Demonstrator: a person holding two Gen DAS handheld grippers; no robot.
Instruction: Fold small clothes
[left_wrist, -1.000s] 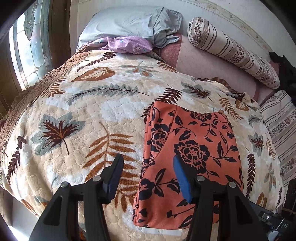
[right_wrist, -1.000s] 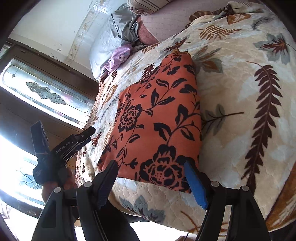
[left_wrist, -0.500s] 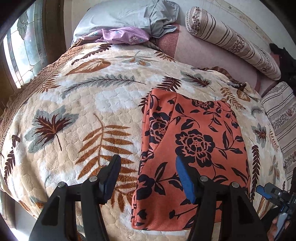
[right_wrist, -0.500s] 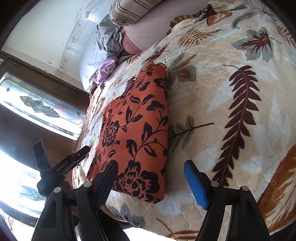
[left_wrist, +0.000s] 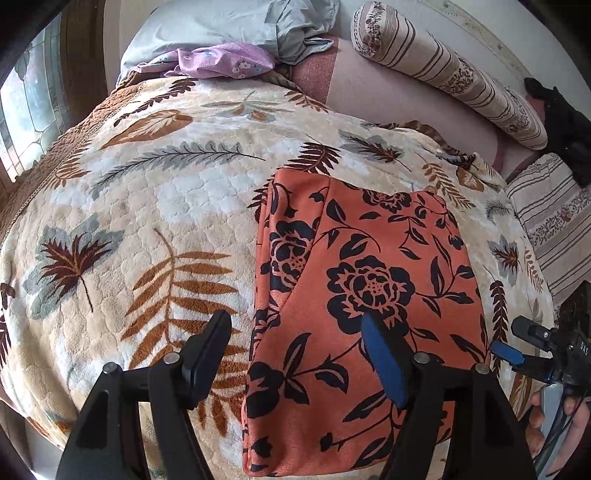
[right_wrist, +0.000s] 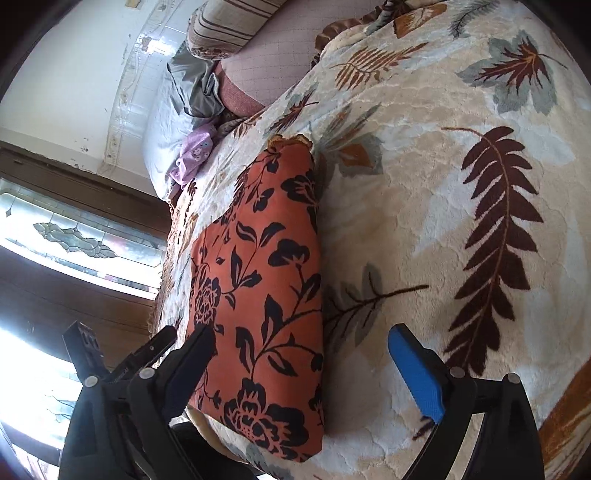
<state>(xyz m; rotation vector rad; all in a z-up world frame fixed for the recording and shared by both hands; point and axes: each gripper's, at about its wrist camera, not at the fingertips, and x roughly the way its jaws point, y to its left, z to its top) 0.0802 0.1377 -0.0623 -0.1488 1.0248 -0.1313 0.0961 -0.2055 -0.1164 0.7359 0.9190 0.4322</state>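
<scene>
Window (left_wrist: 26, 110): far left in the left-wrist view, leaded glass, beside the bed.
Blanket (left_wrist: 166, 206): leaf-patterned plush, covers the bed; bears the garment.
Purple cloth (left_wrist: 225, 61): crumpled at the head of the bed against a grey pillow (left_wrist: 221, 26); unfolded, possibly the next item.
Left gripper (left_wrist: 295, 345): jaws opening, nothing pinched; the near-left edge of the garment lies below the gap, the black finger over the blanket, the blue pad over the fabric.
Garment (left_wrist: 369, 288): orange with black flowers, lying flat on the blanket near the bed's front edge, right of centre; already a tidy rectangle with a layered fold line down its left side.
Bolster (left_wrist: 443, 77): striped, far right at the head of the bed, well apart from the garment.
Right gripper (right_wrist: 301, 367): jaws opening wide, empty; hovers over the garment's near-right corner, blue pad over bare blanket. Also seen at the right edge of the left-wrist view, held in a hand (left_wrist: 561, 417).
Done: garment appears folded at least once and laid square.
Left: judged, one more fold across, both grippers taking the near edge; then any remaining clothes.
Doubt: contact between pads and fabric cannot be told.
</scene>
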